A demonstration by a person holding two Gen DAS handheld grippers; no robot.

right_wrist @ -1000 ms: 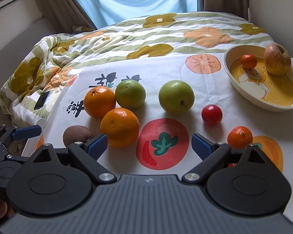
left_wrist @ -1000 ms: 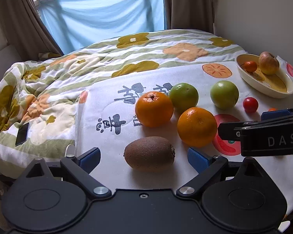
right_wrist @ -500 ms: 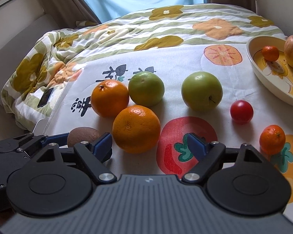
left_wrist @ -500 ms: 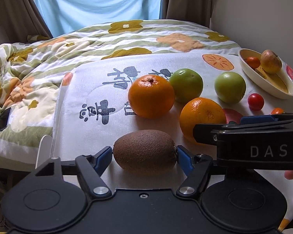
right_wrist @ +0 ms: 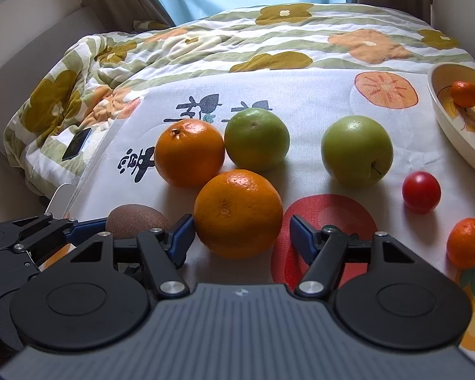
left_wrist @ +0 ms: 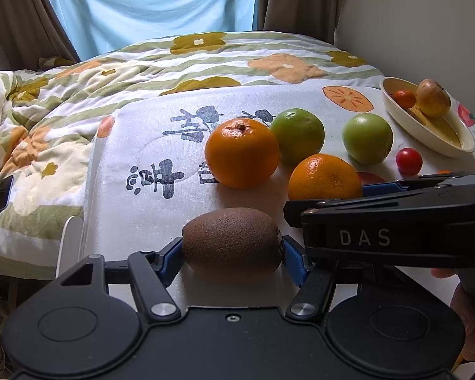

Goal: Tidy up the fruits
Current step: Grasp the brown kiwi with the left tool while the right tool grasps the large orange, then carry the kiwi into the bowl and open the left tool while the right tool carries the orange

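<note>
bed cover (right_wrist: 300, 31): it is big and flowery and fills the back of both views. nothing on it has changed.
white cloth (left_wrist: 148, 209): all the loose fruit sits on it, same as a second ago.
bowl (left_wrist: 427, 133): it sits at the far right with an apple (left_wrist: 432, 98) and one small orange fruit in it. the right view cuts it off, so only part of its rim shows there.
right gripper (right_wrist: 240, 234): it has slid in toward the near orange (right_wrist: 237, 213) and its jaws have just been closing. the orange is now between them. the left pad looks like it touches the peel, but the right pad still has a gap, so the grip is not made yet, i think.
left gripper (left_wrist: 232, 255): its jaws have just been closing too. both blue pads now press on the ends of the kiwi (left_wrist: 232, 243), which still rests on the cloth. i think it is ready to be lifted and carried to the bowl.
other fruit: a far orange (right_wrist: 190, 153), two green apples, a red tomato (right_wrist: 421, 191) and a tiny orange fruit (right_wrist: 467, 242) wait on the cloth, untouched.
hard to see: in the right view the kiwi is mostly hidden behind the two grippers. in the left view the right gripper covers the bottom of the near orange, so its grip cannot be checked from there. only a bit of a hand shows at the lower right edge.
</note>
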